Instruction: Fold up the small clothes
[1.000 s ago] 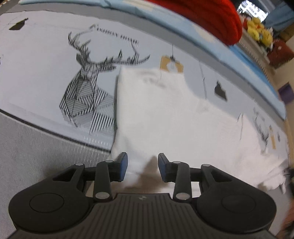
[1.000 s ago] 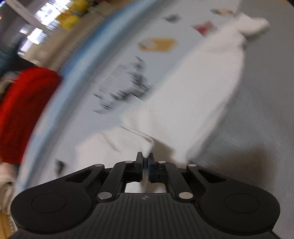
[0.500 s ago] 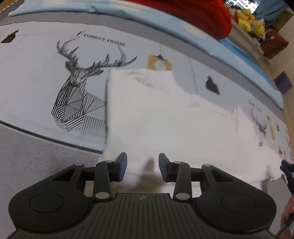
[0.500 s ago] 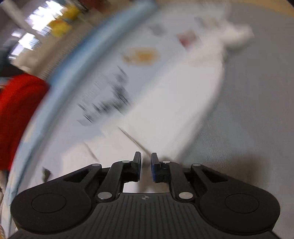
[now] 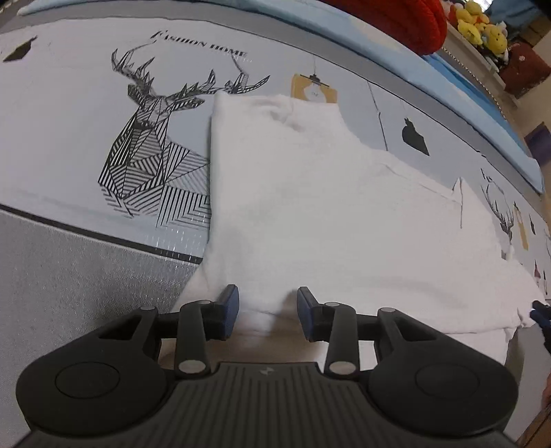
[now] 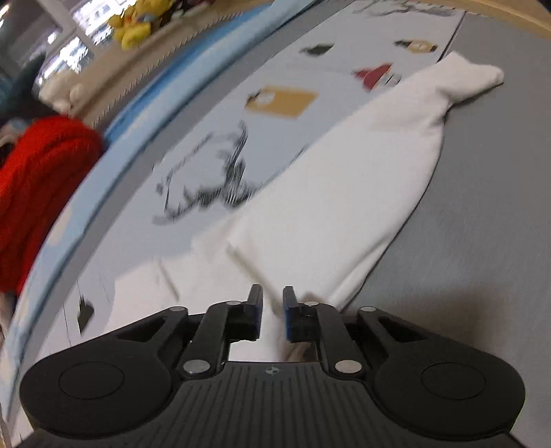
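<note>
A white garment [image 5: 327, 213] lies spread flat on the printed bed sheet [image 5: 69, 103]. My left gripper [image 5: 268, 303] hovers over the garment's near edge. Its jaws stand apart with a soft ridge of cloth between them, and the pads do not press on it. In the right wrist view one long white sleeve [image 6: 378, 155] stretches away to the upper right, ending in a bunched cuff [image 6: 475, 75]. My right gripper [image 6: 272, 299] sits over the near end of that white cloth, jaws a narrow gap apart and gripping nothing.
A black line-drawn deer [image 5: 155, 148] is printed on the sheet left of the garment. A grey border [image 5: 69, 275] runs along the near side. Behind lie a blue blanket [image 5: 378, 38], a red knitted piece [image 5: 409, 20] and yellow plush toys [image 5: 478, 27].
My right gripper let go of the white cloth edge it was pinching, and its jaws parted a little. The garment now lies flatter towards the right. My left gripper stayed in place.
</note>
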`<act>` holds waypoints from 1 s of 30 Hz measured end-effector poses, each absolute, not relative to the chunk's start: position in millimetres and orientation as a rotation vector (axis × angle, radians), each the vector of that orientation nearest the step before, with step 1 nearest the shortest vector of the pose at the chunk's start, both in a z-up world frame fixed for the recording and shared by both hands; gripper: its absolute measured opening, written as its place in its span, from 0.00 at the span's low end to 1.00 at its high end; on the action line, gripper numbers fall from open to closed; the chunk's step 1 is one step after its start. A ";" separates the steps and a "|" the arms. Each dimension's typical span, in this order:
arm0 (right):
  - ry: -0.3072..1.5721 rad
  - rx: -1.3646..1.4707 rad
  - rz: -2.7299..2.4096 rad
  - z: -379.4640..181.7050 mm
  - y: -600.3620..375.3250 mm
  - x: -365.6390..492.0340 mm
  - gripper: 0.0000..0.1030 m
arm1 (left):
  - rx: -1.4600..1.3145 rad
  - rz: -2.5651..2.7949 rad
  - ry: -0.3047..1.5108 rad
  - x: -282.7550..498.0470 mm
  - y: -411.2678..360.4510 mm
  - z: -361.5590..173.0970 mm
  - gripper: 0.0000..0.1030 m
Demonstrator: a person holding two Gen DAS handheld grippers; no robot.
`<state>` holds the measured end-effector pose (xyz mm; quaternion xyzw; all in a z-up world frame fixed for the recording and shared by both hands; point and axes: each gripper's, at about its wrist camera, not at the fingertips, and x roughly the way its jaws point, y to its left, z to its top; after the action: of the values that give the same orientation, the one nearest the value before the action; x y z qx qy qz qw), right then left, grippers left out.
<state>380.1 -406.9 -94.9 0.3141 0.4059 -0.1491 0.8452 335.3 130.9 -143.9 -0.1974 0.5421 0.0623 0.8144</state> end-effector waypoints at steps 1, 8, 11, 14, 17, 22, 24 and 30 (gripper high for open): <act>0.845 0.677 -0.336 -93.1 -417.6 380.8 0.12 | -0.425 0.131 1.145 334.5 131.1 -140.1 0.40; 0.747 0.728 -0.450 -90.1 -505.3 378.1 0.12 | -0.428 0.113 1.136 337.6 126.6 -136.7 0.41; 0.709 0.756 -0.480 -93.5 -538.3 369.4 0.12 | -0.421 0.116 1.143 341.2 124.4 -140.0 0.41; 0.641 0.832 -0.499 -95.0 -573.0 354.3 0.12 | -0.416 0.122 1.147 343.1 123.7 -143.0 0.41; 0.582 0.834 -0.555 -101.7 -602.3 350.3 0.12 | -0.402 0.120 1.147 343.8 121.1 -144.6 0.44; 0.533 0.963 -0.629 -133.5 -649.8 354.9 0.12 | -0.366 0.115 1.145 343.2 116.3 -146.5 0.45; 0.510 1.018 -0.641 -146.5 -664.5 356.8 0.12 | -0.359 0.113 1.144 343.0 115.3 -146.7 0.45; 0.417 1.105 -0.588 -162.4 -696.3 371.2 0.13 | -0.357 0.105 1.144 343.3 115.4 -146.1 0.45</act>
<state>371.2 -696.3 -162.4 0.5134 0.1938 -0.2732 0.7901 343.3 115.4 -146.1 -0.1682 0.5382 0.0493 0.8244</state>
